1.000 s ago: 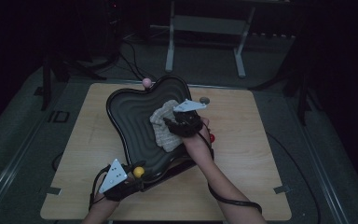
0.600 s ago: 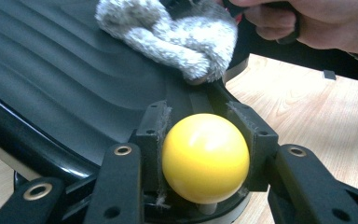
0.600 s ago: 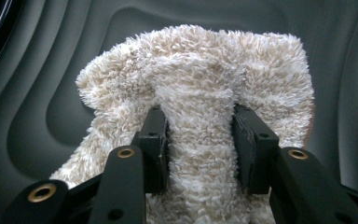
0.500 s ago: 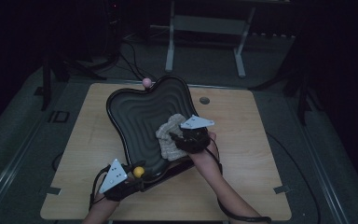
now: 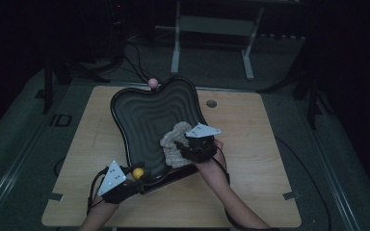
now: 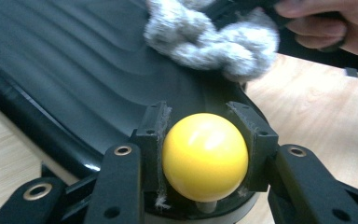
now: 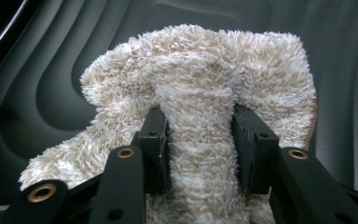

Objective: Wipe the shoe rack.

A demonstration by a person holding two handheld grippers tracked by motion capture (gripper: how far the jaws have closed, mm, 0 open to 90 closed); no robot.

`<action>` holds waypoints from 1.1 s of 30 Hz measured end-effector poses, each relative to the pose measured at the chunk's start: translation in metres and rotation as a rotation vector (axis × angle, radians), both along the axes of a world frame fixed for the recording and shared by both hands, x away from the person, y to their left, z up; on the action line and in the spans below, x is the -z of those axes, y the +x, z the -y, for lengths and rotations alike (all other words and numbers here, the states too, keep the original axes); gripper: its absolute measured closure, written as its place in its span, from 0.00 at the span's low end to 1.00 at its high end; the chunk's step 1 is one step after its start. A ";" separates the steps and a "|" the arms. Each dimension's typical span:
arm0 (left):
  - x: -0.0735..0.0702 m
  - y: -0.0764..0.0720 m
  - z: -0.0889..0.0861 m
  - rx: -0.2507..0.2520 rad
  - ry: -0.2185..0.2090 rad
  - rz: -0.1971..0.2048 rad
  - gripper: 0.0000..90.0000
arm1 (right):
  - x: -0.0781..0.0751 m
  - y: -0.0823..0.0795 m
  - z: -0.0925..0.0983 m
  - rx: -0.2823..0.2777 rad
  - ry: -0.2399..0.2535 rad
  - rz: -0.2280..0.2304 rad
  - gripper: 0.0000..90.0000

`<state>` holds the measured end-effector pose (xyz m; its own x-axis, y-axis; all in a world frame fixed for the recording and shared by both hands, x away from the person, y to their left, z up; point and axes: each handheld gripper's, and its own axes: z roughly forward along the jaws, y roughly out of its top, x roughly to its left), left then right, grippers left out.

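Right claw [image 5: 185, 147] near tray rim [image 5: 200, 113]

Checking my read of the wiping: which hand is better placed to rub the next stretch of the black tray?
The right. Its right gripper already pinches the fluffy cloth on the tray. The left gripper clamps the yellow knob at the tray's edge, likely steadying it.

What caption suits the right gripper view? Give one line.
Right gripper clamps a fluffy beige cloth against the ribbed black tray.
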<state>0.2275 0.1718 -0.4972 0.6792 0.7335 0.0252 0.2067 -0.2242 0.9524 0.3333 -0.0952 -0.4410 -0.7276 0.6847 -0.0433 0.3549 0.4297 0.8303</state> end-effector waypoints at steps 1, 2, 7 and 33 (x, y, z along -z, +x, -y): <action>0.000 0.000 0.000 0.000 0.000 0.000 0.66 | 0.001 -0.001 -0.001 -0.002 -0.001 0.001 0.66; 0.000 0.002 -0.002 -0.007 0.002 -0.001 0.66 | 0.001 -0.002 -0.002 -0.002 -0.003 0.001 0.66; -0.001 0.003 -0.002 -0.015 0.009 -0.006 0.66 | 0.005 -0.010 -0.005 0.001 -0.014 0.019 0.66; 0.037 -0.029 -0.023 -0.101 0.030 -0.105 0.53 | 0.006 -0.009 -0.003 0.000 0.006 0.012 0.66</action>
<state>0.1981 0.1943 -0.5341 0.6023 0.7980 -0.0197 0.3280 -0.2249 0.9175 0.3245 -0.0920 -0.4474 -0.7270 0.6850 -0.0478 0.3448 0.4243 0.8373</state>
